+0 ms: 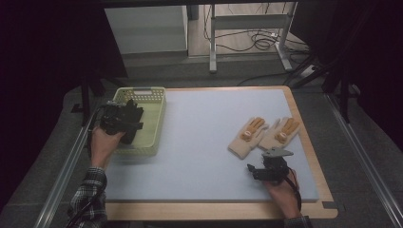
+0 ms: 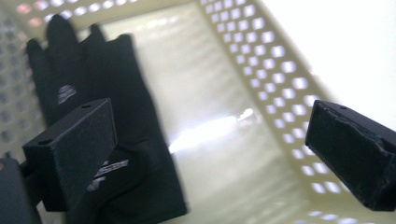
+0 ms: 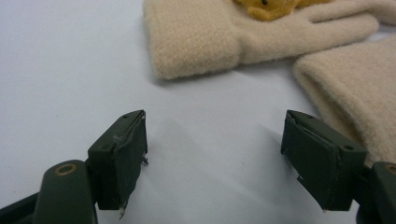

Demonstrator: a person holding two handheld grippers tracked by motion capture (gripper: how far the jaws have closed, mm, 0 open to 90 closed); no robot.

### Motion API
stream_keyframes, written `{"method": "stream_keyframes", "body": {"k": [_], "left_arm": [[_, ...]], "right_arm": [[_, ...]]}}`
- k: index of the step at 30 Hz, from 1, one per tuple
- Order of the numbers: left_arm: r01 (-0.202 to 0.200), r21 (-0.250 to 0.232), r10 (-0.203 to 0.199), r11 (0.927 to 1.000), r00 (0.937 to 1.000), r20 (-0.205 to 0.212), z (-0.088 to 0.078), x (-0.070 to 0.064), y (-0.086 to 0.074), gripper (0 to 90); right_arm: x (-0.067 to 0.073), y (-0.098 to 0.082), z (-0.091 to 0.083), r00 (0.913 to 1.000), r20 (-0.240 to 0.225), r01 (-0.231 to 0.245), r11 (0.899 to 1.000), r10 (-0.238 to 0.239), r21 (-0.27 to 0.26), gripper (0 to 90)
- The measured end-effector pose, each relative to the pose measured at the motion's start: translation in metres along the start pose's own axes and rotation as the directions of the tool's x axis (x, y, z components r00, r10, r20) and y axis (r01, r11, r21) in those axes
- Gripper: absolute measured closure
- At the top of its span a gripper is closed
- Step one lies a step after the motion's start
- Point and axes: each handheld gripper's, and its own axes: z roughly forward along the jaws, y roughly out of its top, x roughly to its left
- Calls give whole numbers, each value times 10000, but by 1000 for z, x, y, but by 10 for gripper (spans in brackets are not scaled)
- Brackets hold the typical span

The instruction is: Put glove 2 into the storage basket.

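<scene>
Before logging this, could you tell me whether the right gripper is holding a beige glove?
No, the right gripper is open above bare mat, short of the beige gloves.

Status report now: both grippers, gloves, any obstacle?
Left gripper open over basket, black glove inside. Right gripper open, short of beige gloves. Nothing between.

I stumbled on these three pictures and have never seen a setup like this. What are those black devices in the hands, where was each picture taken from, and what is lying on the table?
A person holds a two-jaw tool in each hand. The high view looks down on the table from above. The other two come from cameras riding on each tool, looking along its jaws. The left hand-held gripper hangs open over a pale plastic basket; a black glove lies inside, released. The right hand-held gripper is open too, holding nothing, just short of two cream knitted gloves with orange fingers, lying side by side on the blue-grey mat.
</scene>
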Motion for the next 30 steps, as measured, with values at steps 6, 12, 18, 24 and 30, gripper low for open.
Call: {"method": "stream_keyframes", "body": {"k": [6,12,18,24,30], "left_arm": [[-741,-520,763,9959,9963,403,-6,-25,-2,13],[-1413,-1071,1509,9842,9847,871,-15,-56,-4,6],[-2112,-1413,2296,9672,9646,1299,-17,-87,-9,8],[-2609,-1562,2848,9527,9455,1579,-15,-111,-11,8],[-3229,-1775,3557,9296,9121,2037,-7,-146,-22,7]], "right_arm": [[0,0,0,10000,6,0,10000,0,5,223],[0,0,0,10000,4,0,10000,0,6,223],[0,0,0,10000,-2,16,10000,-16,-11,223],[0,0,0,10000,-6,5,10000,-5,-6,223],[0,0,0,10000,0,3,10000,-3,-8,223]]}}
